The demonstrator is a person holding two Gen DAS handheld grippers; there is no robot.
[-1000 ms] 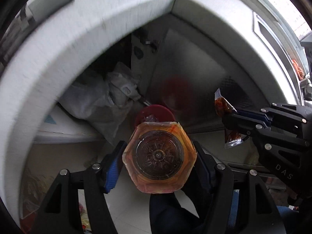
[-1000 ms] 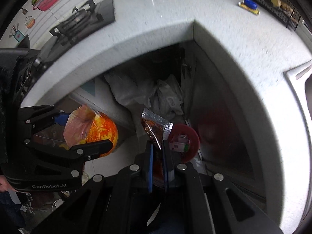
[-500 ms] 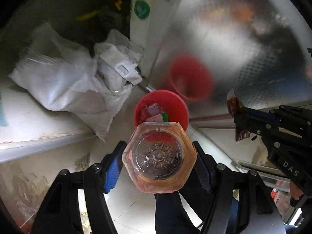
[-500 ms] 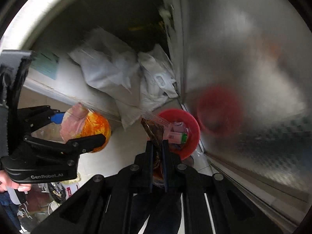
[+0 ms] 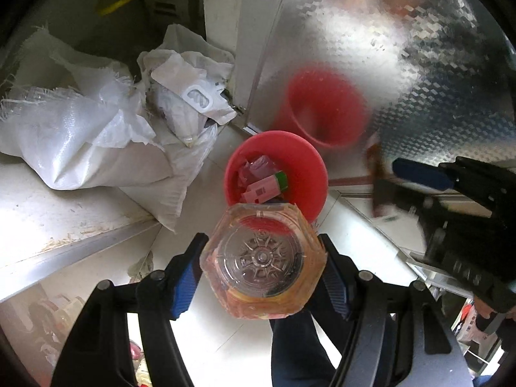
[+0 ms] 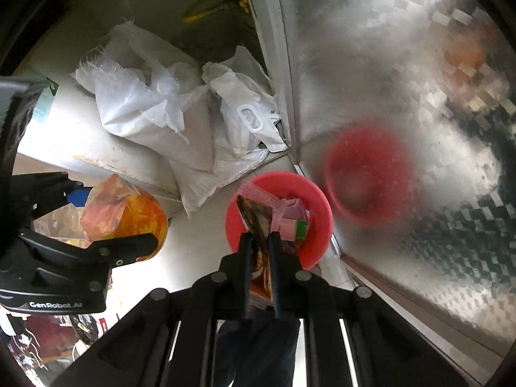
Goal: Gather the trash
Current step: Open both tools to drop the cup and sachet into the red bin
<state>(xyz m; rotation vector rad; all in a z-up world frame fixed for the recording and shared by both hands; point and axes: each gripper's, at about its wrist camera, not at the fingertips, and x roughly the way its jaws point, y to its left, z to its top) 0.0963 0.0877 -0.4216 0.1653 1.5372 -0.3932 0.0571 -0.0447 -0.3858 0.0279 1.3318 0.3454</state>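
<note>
Far right: embossed steel panel (image 5: 403, 48), blurred red reflection on it. Far left: heap of white woven sacks (image 5: 96, 122) slumped on a pale ledge (image 5: 48, 213), against a white post (image 5: 238, 42) at the panel's edge. On the floor tiles (image 5: 200, 332), hard against the foot of the panel: red bin (image 5: 309, 161), open at the top, a pink carton with a green end (image 5: 267, 187) and pinkish wrappers lying inside.

Nearer, just this side of the bin: left gripper (image 5: 261, 267), jaws spread wide and clamped on a clear plastic jar (image 5: 261, 258) — blue pads pressed against its two flanks, the moulded star base turned toward the lens, orange crumpled wrapping packed within. In the right wrist view the same jar (image 6: 129, 213) held off to the left of the bin (image 6: 319, 200), well above the floor, left gripper (image 6: 96, 225) closed round it.

Right gripper (image 6: 258, 242): jaws nearly together, only a narrow slit between — pinching a dark brown sauce packet (image 6: 254, 216) by its lower part. Upper end of the packet poking out beyond the fingertips, overlapping the near-left rim of the bin in that view. In the left wrist view, right gripper (image 5: 387, 177) motion-blurred at the right, packet (image 5: 377, 174) smeared, to the right of the bin.
</note>
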